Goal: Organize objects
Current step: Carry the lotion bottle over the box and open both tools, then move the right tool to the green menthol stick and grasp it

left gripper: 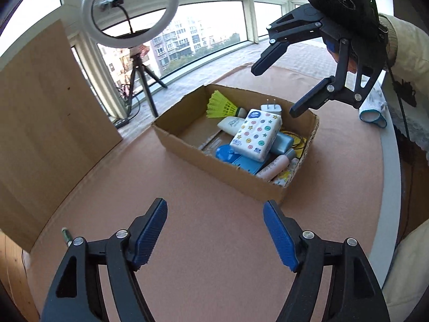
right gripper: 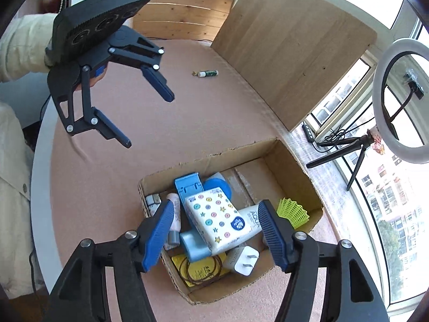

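A cardboard box [left gripper: 228, 166] [right gripper: 203, 158] sits on the pinkish mat. It holds a dotted tissue pack [left gripper: 256, 136] [right gripper: 217, 218], a yellow shuttlecock [left gripper: 221, 106] [right gripper: 293, 212], a white charger plug [left gripper: 270, 108] [right gripper: 244, 261], a white AQUA tube [right gripper: 252, 224], blue items and a pink bottle. My right gripper [right gripper: 215, 204] [left gripper: 274, 92] hangs open just above the tissue pack, holding nothing. My left gripper [left gripper: 214, 209] [right gripper: 149, 120] is open and empty over bare mat, short of the box. A small green tube [right gripper: 207, 73] [left gripper: 65, 234] lies alone on the mat.
A wooden board [left gripper: 40, 123] [right gripper: 289, 43] stands upright along the mat's far side. A ring light [left gripper: 128, 8] [right gripper: 402, 99] on a tripod stands by the windows. A white-and-teal cloth [left gripper: 372, 112] lies at the round table's edge. A person's cream sleeve [right gripper: 21, 43] is close by.
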A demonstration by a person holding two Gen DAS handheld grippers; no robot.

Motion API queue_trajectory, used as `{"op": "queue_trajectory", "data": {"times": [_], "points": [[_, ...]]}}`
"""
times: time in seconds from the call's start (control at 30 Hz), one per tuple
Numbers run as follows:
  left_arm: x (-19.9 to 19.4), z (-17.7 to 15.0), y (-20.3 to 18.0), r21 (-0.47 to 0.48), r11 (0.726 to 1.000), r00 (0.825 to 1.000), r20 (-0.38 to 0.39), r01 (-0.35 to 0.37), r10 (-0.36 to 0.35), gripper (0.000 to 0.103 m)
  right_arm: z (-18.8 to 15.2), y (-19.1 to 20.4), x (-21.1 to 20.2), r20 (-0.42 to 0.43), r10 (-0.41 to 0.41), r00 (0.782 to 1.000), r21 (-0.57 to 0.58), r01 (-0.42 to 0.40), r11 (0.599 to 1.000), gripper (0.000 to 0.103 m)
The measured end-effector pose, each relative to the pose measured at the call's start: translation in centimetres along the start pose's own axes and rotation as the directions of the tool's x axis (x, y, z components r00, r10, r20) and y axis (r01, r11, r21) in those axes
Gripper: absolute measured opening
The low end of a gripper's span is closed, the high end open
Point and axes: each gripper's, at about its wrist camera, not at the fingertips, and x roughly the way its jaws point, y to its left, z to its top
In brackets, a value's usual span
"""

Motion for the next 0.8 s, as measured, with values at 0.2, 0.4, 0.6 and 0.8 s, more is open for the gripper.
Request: {"op": "queue_trajectory", "data": {"times": [0.2,0.4,0.6,0.8], "points": [[-4.7,-6.1,5.1,-0.141,0.986,0.994,0.056,-0.09,0.098,0.087,5.5,3.5,2.7,-0.049,-0.009,0.999,0.055,0.012,0.998,0.065],[-9.5,-13.6,10.8,-0.309,0.937,0.98,0.06,-0.162,0.189,0.094,12.9,8.6,7.9,-0.086,0.048,0.995,0.126,-0.037,0.991,0.066],[-12.8,-20.4,14.2,-0.417,0.885,0.971,0.021,-0.209,0.239,0.095,20.3,9.1,16.5,-0.084,0.048,0.995,0.267,-0.024,0.963,0.066],[-15.0,-26.1,14.4,-0.48,0.851,0.973,-0.024,-0.213,0.23,0.095,26.3,4.8,25.8,-0.067,0.024,0.997,0.492,0.012,0.87,0.052]]}}
